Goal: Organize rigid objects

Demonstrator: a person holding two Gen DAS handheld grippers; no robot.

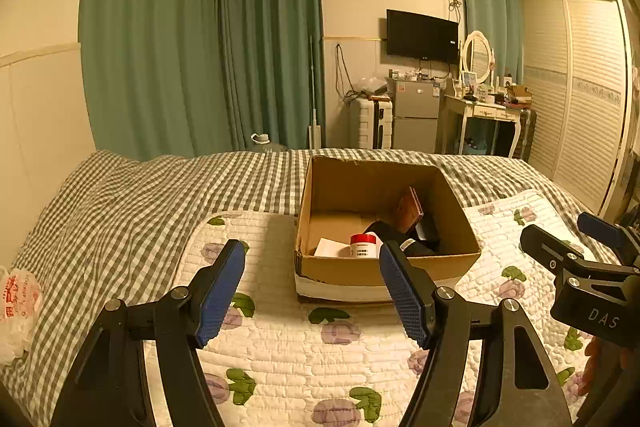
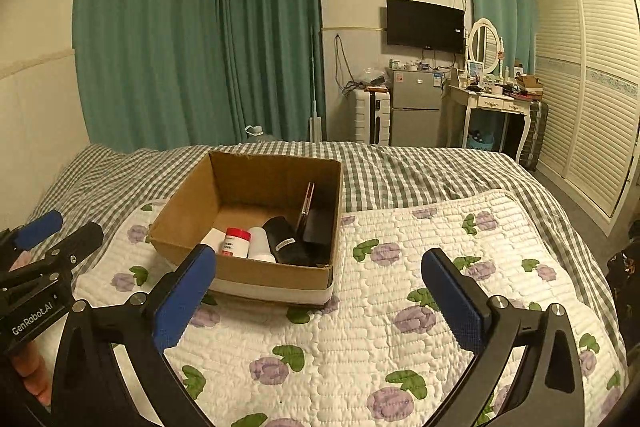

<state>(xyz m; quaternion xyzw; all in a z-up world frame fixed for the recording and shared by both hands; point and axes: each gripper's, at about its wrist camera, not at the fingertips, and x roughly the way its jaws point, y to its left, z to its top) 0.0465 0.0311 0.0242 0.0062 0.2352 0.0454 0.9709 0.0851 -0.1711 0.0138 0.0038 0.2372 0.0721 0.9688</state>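
We held both hand-held grippers, left [image 1: 312, 291] and right [image 2: 318, 297], open and empty above the quilt [image 2: 400, 327], with the items already in the box [image 2: 256, 273] on the bed, so we judged the sorting nearly done, the next move being to find any leftover.

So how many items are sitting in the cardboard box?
5 visible in the cardboard box: white card, red-capped bottle, white bottle, black roll, phone leaning on the right wall. Dark shapes beside it may hide more.
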